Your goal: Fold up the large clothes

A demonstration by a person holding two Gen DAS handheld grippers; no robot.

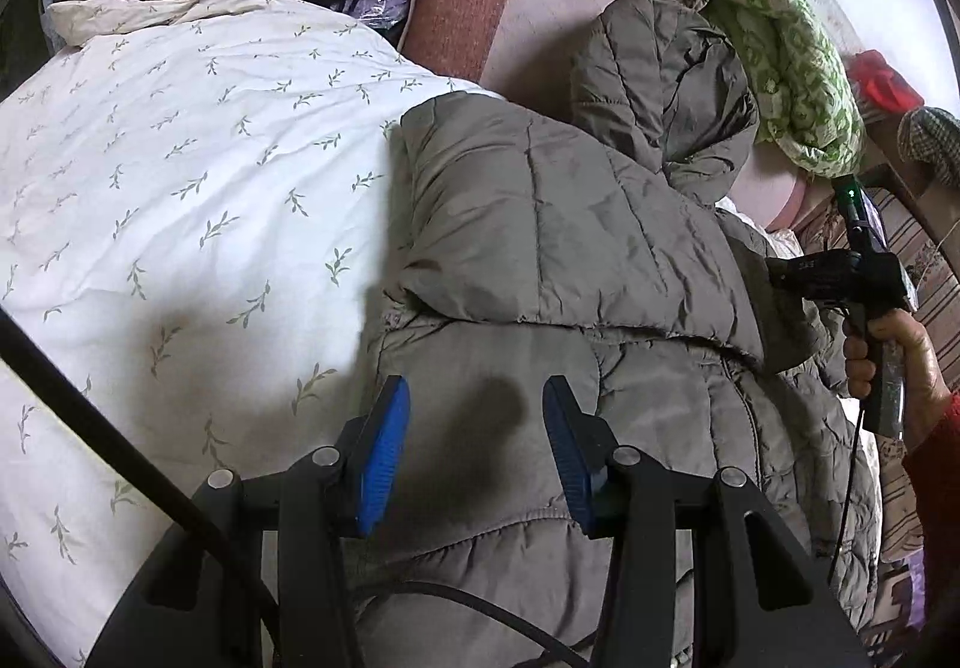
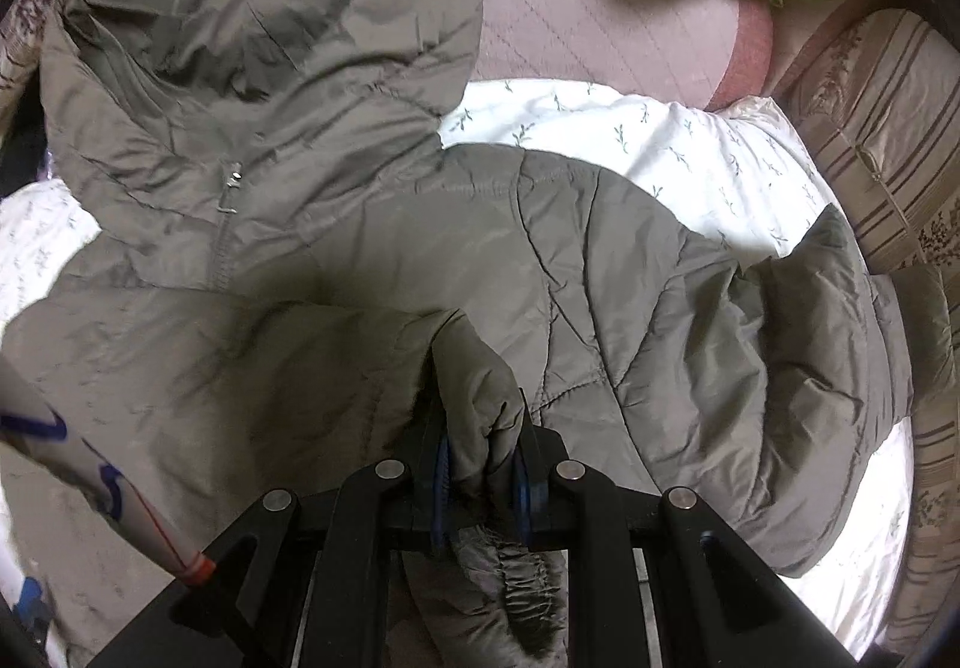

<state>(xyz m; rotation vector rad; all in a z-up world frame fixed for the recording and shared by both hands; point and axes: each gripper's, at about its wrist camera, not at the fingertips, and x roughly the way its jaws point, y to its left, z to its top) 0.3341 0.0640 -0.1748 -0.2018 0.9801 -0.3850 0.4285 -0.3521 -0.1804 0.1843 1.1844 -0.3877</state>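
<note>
Right tongs (image 2: 480,464) grip the grey jacket's (image 2: 372,260) sleeve cuff at 6 o'clock; left tongs (image 1: 477,452) hover open above it.

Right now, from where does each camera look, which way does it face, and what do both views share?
Left wrist: sits on the left gripper, looking forward and down over the grey padded jacket on the white leaf-print duvet; its open blue fingers show, and, at the right edge, the person's right hand.
Right wrist: sits on the right gripper, looking down at the jacket's zipper and hood; its fingers clamp the sleeve cuff.
Shared: the jacket, the duvet, and the green floral bedding.
</note>
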